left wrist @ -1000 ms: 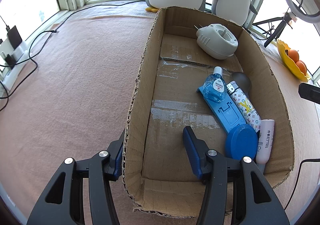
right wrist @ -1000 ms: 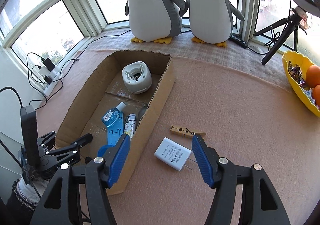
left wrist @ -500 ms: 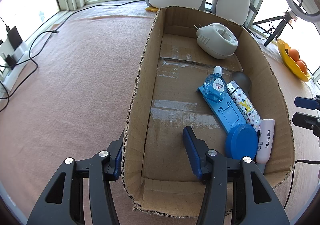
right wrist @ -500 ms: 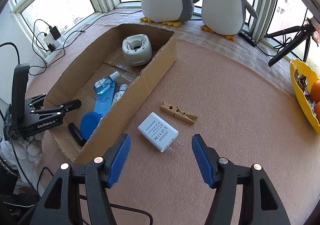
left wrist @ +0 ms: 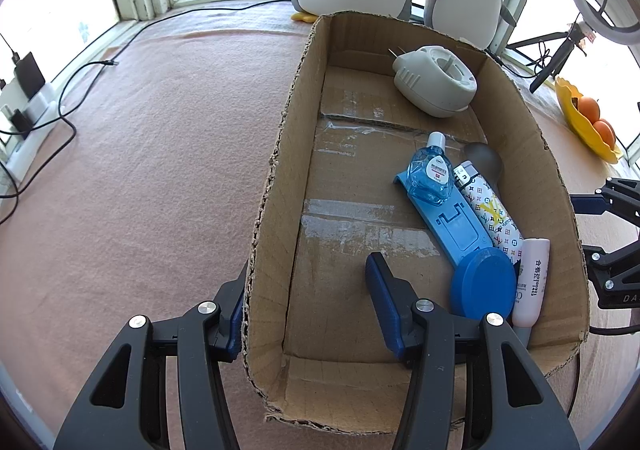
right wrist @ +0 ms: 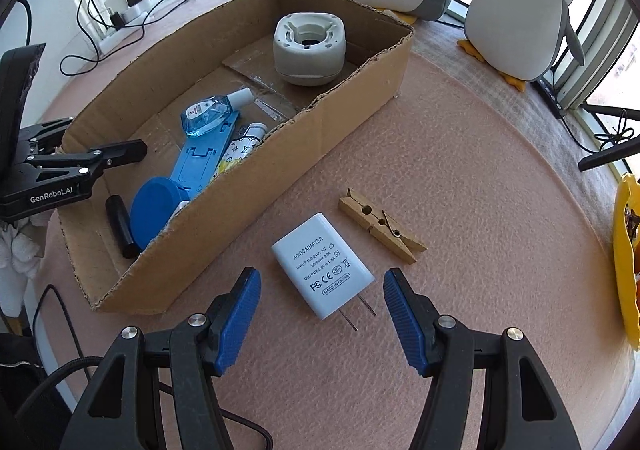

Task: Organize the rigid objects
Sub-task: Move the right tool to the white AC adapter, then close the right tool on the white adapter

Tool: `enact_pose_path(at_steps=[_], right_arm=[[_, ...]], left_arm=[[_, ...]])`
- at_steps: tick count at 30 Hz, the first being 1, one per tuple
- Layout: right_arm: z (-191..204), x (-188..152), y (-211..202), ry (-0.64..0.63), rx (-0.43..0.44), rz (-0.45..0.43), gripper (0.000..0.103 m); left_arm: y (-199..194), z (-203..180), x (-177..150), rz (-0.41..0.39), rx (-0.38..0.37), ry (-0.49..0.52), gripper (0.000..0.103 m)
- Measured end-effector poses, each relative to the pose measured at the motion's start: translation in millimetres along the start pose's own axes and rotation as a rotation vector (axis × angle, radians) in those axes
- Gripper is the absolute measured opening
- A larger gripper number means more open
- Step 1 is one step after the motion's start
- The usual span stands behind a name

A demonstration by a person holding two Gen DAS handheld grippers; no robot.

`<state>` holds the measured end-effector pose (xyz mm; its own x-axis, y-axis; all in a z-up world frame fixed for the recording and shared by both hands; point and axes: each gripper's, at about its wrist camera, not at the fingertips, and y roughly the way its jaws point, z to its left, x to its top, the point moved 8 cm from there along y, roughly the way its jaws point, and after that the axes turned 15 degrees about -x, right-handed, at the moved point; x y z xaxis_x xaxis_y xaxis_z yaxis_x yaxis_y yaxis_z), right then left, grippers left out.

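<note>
Tongs first. The right gripper (right wrist: 323, 275) points steeply down over the pink cloth (right wrist: 460, 170) with its blue pads wide apart and nothing pressed between them. The white adapter (right wrist: 322, 270) lies flat on the cloth in the gap between the pads, touching neither, with its label up and its two prongs towards the camera. Just to its right, and a little farther off, lies a wooden clothespin (right wrist: 380, 226), apart from the adapter.

The left gripper (left wrist: 308, 270) straddles the near left wall of the cardboard box (left wrist: 276, 186). One pad is outside, close against the wall, and the other is well inside over the bare floor of the box. The jaws stand open and are not clamped on the cardboard.

The box sits on the cloth just left of the adapter, its long side running away towards the windows. In its far end rests a white round device (right wrist: 310, 46). Along the right wall lie a clear blue bottle (left wrist: 430, 178) on top of a blue stand (left wrist: 452, 222), a patterned tube (left wrist: 490, 210) beside them, a round blue lid (left wrist: 482, 284) and a white tube (left wrist: 530, 282) nearer the camera. A black cylinder (right wrist: 120, 226) lies on the box floor by the lid.

Beyond the box two plush penguins (right wrist: 516, 10) stand by the window. A yellow bowl (left wrist: 580, 118) holding oranges sits at the far right, and a power strip (right wrist: 124, 6) with cables lies at the far left.
</note>
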<state>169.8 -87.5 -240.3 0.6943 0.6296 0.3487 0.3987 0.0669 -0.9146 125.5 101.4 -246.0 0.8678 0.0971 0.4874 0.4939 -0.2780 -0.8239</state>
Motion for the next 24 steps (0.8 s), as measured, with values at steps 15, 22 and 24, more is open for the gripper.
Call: enact_pose_path(at_steps=[15, 22, 24], right_arm=[[6, 6, 10, 0.010, 0.031, 0.030, 0.039], [12, 10, 10, 0.020, 0.020, 0.028, 0.037], [13, 11, 13, 0.023, 0.017, 0.030, 0.038]], left_arm=[[0, 0, 1, 0.000, 0.000, 0.001, 0.052], [0, 1, 0, 0.001, 0.000, 0.002, 0.052], [0, 1, -1, 0.001, -0.002, 0.001, 0.052]])
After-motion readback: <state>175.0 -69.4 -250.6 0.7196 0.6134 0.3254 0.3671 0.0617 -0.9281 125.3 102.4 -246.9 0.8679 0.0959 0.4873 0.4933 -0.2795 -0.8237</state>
